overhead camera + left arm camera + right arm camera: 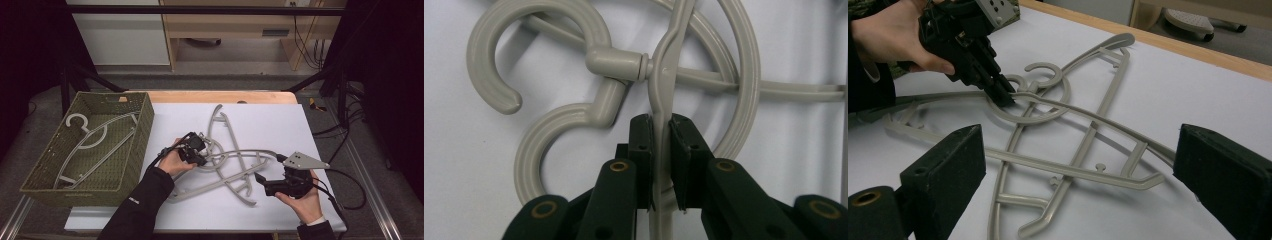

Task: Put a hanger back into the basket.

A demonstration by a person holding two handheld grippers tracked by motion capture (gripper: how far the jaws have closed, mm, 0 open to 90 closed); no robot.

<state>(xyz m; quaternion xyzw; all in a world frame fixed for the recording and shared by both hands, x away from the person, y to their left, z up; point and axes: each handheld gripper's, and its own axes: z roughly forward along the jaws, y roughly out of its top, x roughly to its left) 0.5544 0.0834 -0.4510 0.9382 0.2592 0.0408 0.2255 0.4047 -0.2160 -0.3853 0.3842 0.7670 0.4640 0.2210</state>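
Note:
Three grey plastic hangers (227,165) lie crossed in a tangle on the white mat (280,125). My left gripper (202,157) is at their hooks, shut on the thin bar of one hanger (663,75) just below its hook neck; the left gripper view has the jaws pinching that bar (661,120). From the right gripper view, that left gripper (1005,95) bites where the hooks (1040,75) overlap. My right gripper (262,184) sits at the tangle's right end, open, its wide-apart jaws (1080,145) framing the hangers (1088,150) with nothing between them.
A green woven basket (135,150) stands at the left of the table with one grey hanger (95,137) lying inside. The table's wooden far edge (220,96) runs behind the mat. Black frame bars and cables flank the table on both sides.

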